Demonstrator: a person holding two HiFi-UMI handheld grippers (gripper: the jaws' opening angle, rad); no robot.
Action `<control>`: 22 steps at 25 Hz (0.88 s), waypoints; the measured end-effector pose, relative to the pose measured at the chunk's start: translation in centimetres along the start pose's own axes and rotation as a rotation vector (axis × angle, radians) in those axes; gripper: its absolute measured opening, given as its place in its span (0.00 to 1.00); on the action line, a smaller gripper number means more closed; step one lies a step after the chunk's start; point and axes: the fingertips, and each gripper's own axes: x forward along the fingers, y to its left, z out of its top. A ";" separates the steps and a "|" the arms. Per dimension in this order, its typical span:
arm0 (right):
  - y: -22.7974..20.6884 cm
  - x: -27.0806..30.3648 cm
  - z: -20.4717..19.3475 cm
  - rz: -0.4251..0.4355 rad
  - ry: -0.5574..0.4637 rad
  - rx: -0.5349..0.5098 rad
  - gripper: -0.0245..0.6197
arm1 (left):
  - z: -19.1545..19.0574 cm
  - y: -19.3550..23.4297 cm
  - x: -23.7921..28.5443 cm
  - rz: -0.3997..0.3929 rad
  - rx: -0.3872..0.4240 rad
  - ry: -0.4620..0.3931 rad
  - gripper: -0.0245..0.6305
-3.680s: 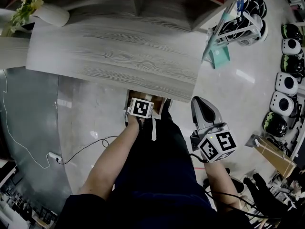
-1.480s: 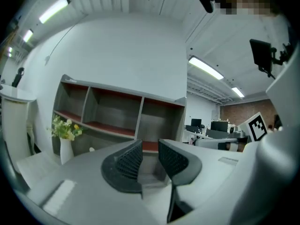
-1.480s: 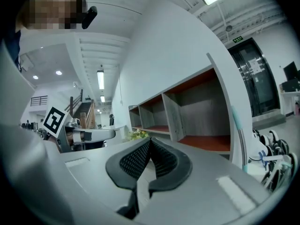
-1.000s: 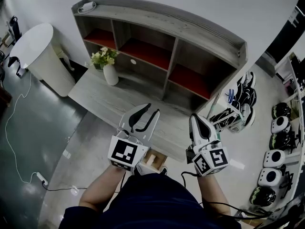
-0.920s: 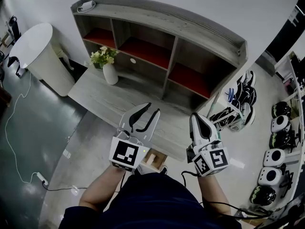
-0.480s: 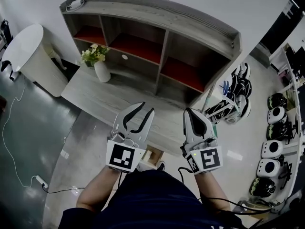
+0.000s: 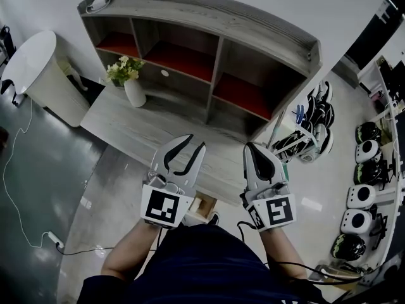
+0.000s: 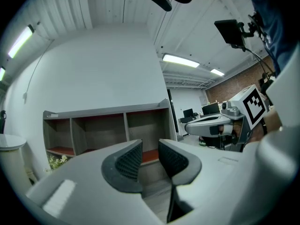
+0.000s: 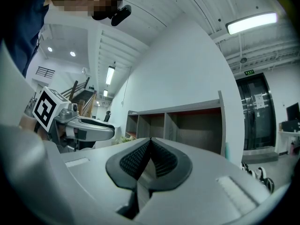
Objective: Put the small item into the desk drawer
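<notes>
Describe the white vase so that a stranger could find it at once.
Start at the grey wooden desk with the three-bay shelf unit on it. Near its left end, in front of the shelves, stands the white vase. It alone holds pale flowers with green leaves.

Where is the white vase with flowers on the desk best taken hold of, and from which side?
Grip the vase round its white body, below the flowers, coming level from the open front of the desk. It stands upright, the flowers cover its top, and the shelf unit closes off the back. The left gripper is open and empty.
</notes>
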 end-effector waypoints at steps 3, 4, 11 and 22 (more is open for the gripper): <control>0.1 -0.1 -0.4 0.001 0.010 0.004 0.05 | -0.3 0.1 -0.1 0.003 -0.010 0.008 0.20; 0.1 -0.1 -0.5 -0.001 0.011 0.003 0.05 | -0.5 0.1 -0.1 0.004 -0.011 0.011 0.20; 0.0 -0.8 -0.5 -0.016 -0.012 -0.001 0.05 | -1.5 -0.2 -0.4 0.006 -0.015 0.035 0.20; 0.0 -1.1 -1.0 -0.012 0.004 0.016 0.05 | -2.0 -0.4 -0.5 0.003 -0.028 0.048 0.20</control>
